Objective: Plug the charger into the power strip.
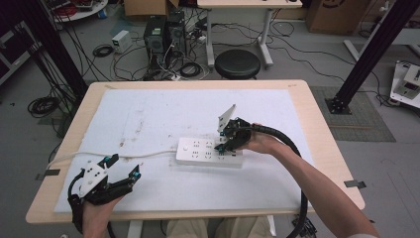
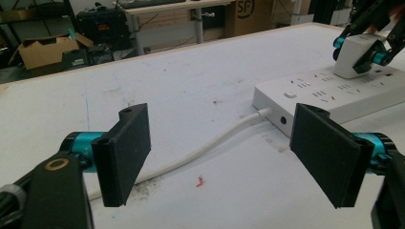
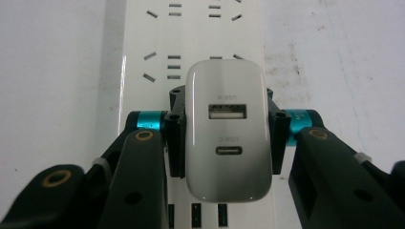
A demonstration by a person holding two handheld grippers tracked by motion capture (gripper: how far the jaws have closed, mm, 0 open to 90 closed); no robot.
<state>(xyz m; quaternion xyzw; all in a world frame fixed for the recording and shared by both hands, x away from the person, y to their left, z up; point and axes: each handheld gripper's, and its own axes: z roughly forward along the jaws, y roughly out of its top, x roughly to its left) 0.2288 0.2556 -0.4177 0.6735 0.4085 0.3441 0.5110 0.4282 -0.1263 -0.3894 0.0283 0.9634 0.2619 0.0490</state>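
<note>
High view shows, nearest the front edge of the surface (image 1: 307,99) at its left corner, the left gripper (image 1: 124,168) resting with its fingers (image 2: 125,152) spread wide and nothing between them; it lies well apart from the work. From just beyond it a white cord (image 2: 210,145) runs along the white mat (image 1: 163,114) to the end of the power strip (image 1: 198,151), which lies near the middle of the surface, parallel to the front edge. Over the strip's right end the right gripper (image 1: 224,145) points down, its fingers (image 3: 174,136) clenched on the two sides of a white USB charger (image 3: 228,133). In the right gripper view the charger stands upright over a socket of the strip, its two ports facing the camera; whether its prongs are already seated I cannot tell.

The step in hand looks like plugging the charger into the strip, or pulling it out. Either way, it should go well if the right gripper keeps the charger square to the strip's face and moves straight along the prongs, with no rocking. The strip is light and may lift or slide, so the idle left gripper could press down on its cord end to steady it.
</note>
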